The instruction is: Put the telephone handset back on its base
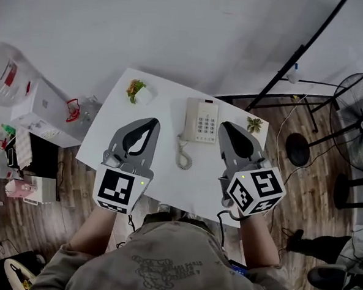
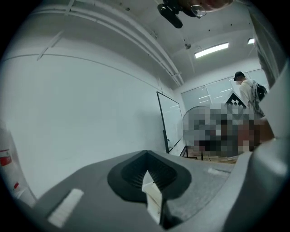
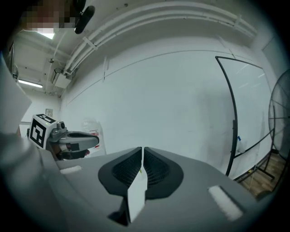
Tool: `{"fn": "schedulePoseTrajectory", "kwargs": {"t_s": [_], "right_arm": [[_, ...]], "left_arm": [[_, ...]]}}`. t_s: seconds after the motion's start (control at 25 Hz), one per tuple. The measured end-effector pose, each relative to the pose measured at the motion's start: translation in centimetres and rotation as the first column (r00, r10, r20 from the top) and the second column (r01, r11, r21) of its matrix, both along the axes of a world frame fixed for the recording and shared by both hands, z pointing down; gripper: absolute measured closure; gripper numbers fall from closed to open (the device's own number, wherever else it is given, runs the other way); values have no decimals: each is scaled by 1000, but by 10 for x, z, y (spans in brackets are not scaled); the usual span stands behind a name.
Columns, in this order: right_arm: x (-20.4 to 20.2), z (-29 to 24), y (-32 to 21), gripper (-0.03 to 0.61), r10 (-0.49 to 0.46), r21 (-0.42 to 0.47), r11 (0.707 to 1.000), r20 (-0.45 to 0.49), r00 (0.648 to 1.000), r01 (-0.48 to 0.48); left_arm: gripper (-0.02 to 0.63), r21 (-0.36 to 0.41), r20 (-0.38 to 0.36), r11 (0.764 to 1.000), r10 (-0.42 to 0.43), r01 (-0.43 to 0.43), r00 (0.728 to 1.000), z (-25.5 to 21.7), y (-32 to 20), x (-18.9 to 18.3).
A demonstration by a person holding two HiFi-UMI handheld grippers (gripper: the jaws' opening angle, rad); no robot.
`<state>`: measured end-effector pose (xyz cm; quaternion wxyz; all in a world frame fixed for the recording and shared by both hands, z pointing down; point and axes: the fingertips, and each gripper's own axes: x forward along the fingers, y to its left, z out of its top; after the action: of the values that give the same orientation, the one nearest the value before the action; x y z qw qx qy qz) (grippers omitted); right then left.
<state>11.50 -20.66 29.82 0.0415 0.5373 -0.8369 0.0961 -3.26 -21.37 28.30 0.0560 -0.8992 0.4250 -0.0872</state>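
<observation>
One telephone (image 1: 201, 120) on the white worktop (image 1: 161, 177), toward the far edge. One handset (image 1: 189, 116), lying in its cradle along the left side of the base. One coiled cord (image 1: 183, 157), trailing from the handset's near end toward the person.

Two claws, one in each hand, each with one marker cube at its back. In the head view the left claw (image 1: 147, 128) shows to the left of the telephone, with clear worktop showing between it and the handset. Right claw (image 1: 229, 131) shows just beside the base's right edge, tip level with the keypad. Telephone between the two, touched by neither.

Left claw (image 2: 147, 174) closed, pads pressed together, nothing between them, pointing at a pale wall (image 2: 81, 113). Right claw (image 3: 141, 158) likewise closed and empty, with only a thin line where the pads meet. Left claw's grey body shows at the left of the right gripper view.

Two small potted plants on the worktop: one with a yellow bloom (image 1: 136, 91) near the far left corner, one green (image 1: 254, 124) at the right edge beside the right claw. One standing fan (image 1: 358, 121) on the wooden floor to the right.
</observation>
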Motion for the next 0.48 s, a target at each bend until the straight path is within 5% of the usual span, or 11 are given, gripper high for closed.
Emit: {"fn": "schedulePoseTrajectory", "kwargs": {"t_s": [0.48], "right_arm": [[27,-22,89,554,42,67,997,-30,999,-40]], "left_arm": [[612,-10,-36,998,66,-67,997,-23,41,16]]}}
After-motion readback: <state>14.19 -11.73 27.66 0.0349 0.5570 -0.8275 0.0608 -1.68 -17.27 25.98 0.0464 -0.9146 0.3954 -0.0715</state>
